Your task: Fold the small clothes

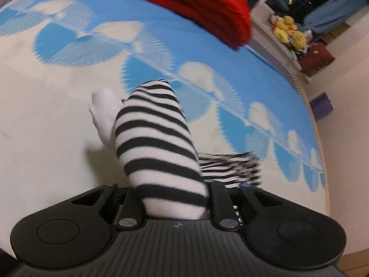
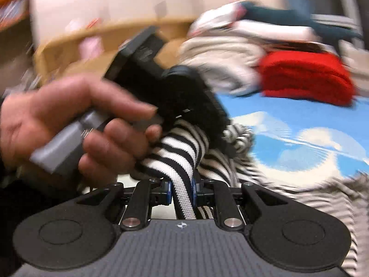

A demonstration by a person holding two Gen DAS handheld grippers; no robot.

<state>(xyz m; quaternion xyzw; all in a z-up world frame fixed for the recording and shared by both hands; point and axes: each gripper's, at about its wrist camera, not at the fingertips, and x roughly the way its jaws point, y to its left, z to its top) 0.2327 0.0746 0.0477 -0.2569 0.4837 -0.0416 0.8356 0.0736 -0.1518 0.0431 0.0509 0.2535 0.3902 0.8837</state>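
A blue-and-white patterned mat (image 1: 230, 76) is seen under a red folded garment (image 1: 203, 7). Only in the right view are a person's hand (image 2: 69, 127) and the clothes pile (image 2: 230, 53) shown. The striped garment (image 1: 156, 143) is clamped by both the left gripper (image 1: 175, 198) and the right gripper (image 2: 182, 191).

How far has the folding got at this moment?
Done: a folded red knit garment lies at the far edge of the blue-and-white bed cover. In hand: a black-and-white striped sock held between the left claw and the right claw. Left: folding it, plus the rumpled clothes pile.
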